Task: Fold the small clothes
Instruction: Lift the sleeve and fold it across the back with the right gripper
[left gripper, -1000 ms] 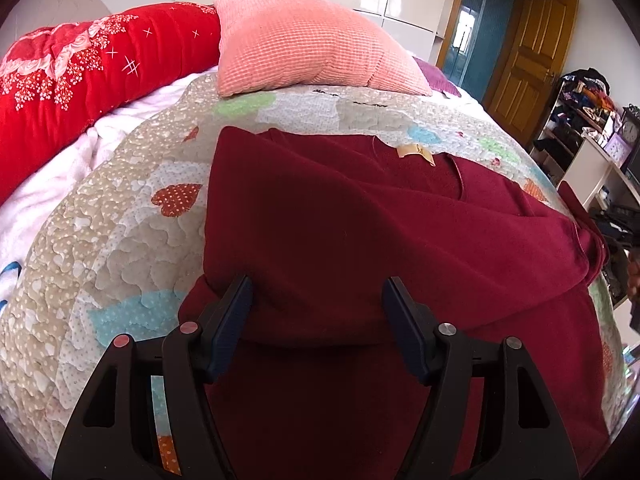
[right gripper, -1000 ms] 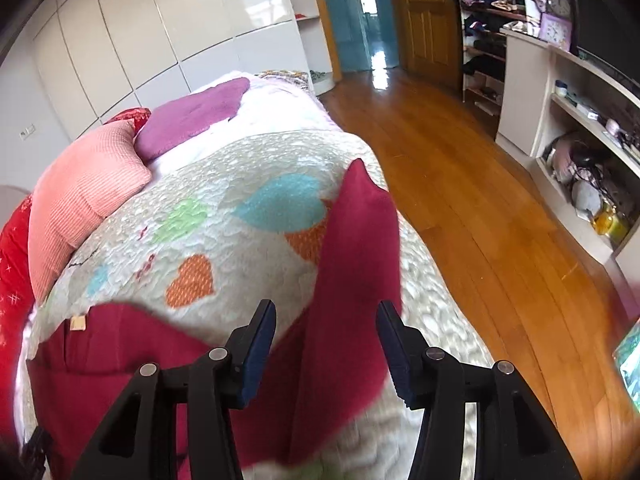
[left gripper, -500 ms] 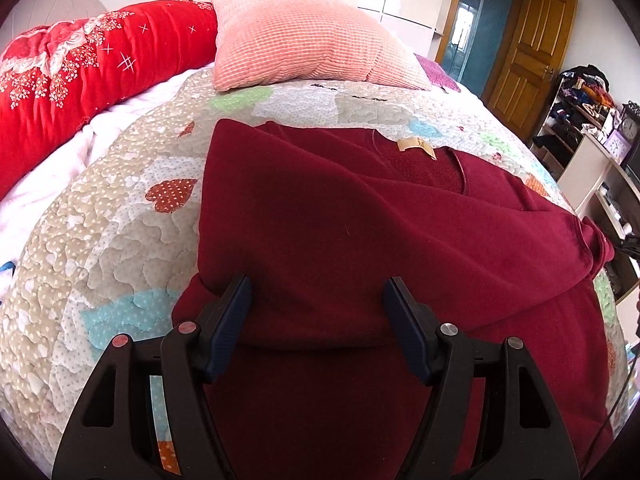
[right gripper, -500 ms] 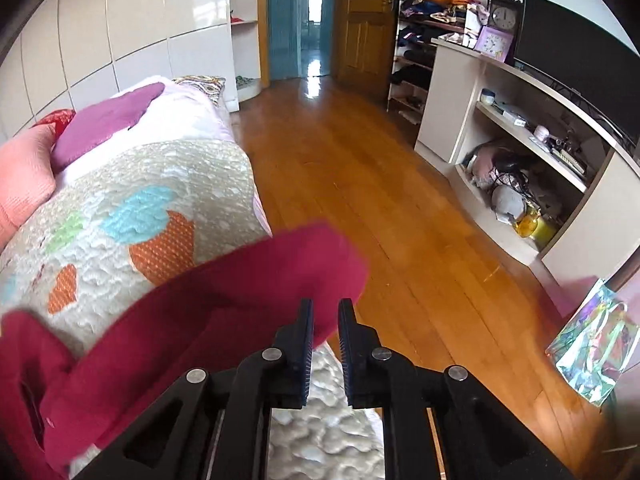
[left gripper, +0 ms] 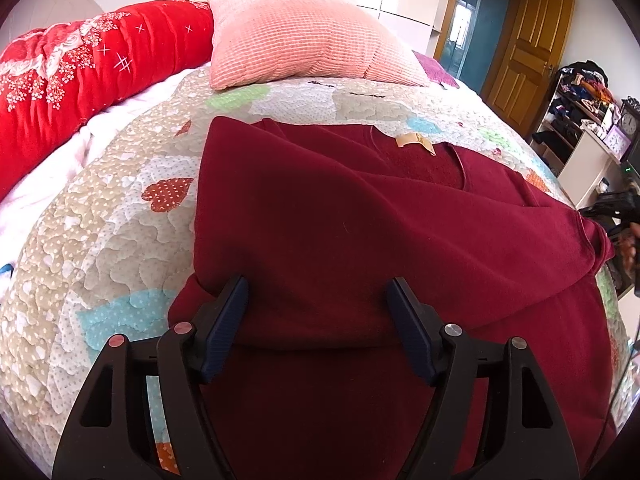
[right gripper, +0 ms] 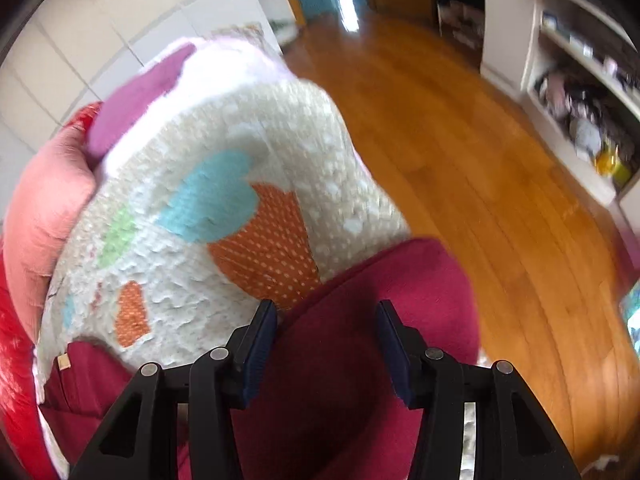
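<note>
A dark red sweater [left gripper: 360, 220] lies on the quilted bed, its left side folded over the body, a tan neck label [left gripper: 414, 142] showing. My left gripper [left gripper: 316, 312] is open, its fingers straddling the folded edge near the hem. In the right wrist view my right gripper [right gripper: 326, 336] is open above the sweater's right sleeve [right gripper: 360, 320], which lies at the bed's edge. The right gripper also shows at the far right of the left wrist view [left gripper: 616, 206].
A heart-patterned quilt [left gripper: 100, 240] covers the bed. A pink pillow [left gripper: 312, 40] and a red blanket [left gripper: 80, 68] lie at the head. To the right are a wooden floor [right gripper: 480, 160] and white shelves [right gripper: 580, 80] with clutter.
The right gripper shut on the sleeve half a second ago and is now open again, swung back toward the bed. The left gripper stayed open and hardly moved.
</note>
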A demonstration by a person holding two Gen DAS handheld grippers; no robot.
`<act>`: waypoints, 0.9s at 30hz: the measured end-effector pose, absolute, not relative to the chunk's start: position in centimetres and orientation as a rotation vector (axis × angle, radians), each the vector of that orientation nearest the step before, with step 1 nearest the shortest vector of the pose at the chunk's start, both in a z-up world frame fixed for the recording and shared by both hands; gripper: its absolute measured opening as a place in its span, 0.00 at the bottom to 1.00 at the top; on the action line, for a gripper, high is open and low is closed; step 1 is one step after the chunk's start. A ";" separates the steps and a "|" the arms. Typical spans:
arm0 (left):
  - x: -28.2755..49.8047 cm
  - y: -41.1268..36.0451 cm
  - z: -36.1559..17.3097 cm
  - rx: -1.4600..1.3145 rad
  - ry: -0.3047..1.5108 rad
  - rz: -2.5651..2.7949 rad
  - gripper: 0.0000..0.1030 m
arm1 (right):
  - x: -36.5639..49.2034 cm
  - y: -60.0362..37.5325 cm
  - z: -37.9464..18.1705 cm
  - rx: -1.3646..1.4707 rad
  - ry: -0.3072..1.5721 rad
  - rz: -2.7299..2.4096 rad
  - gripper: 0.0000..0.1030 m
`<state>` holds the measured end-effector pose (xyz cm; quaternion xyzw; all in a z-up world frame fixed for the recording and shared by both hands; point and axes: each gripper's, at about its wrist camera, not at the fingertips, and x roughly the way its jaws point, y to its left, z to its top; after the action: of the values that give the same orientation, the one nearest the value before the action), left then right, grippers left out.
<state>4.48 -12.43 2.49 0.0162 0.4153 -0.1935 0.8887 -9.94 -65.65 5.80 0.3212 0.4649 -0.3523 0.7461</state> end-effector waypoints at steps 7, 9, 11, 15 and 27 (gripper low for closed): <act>4.5 -12.4 2.6 0.027 0.861 -0.407 0.71 | -12.0 -63.3 9.0 0.597 0.902 -0.683 0.10; 4.3 -12.1 2.8 0.016 0.849 -0.407 0.71 | -12.9 -62.0 11.5 0.577 0.819 -0.648 0.09; 4.1 -11.7 3.4 -0.008 0.826 -0.402 0.71 | -12.9 -60.1 14.3 0.547 0.749 -0.580 0.09; 3.8 -10.5 4.9 -0.089 0.767 -0.422 0.71 | -11.4 -54.4 18.4 0.465 0.667 -0.372 0.09; 5.3 -6.6 6.2 -0.339 0.747 -0.486 0.71 | -3.5 -32.5 8.5 0.318 0.932 0.236 0.26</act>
<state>5.26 -6.63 6.15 -0.1632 0.3597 -0.2339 0.8884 -3.45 -32.52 8.49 0.1524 0.4463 0.1129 0.8745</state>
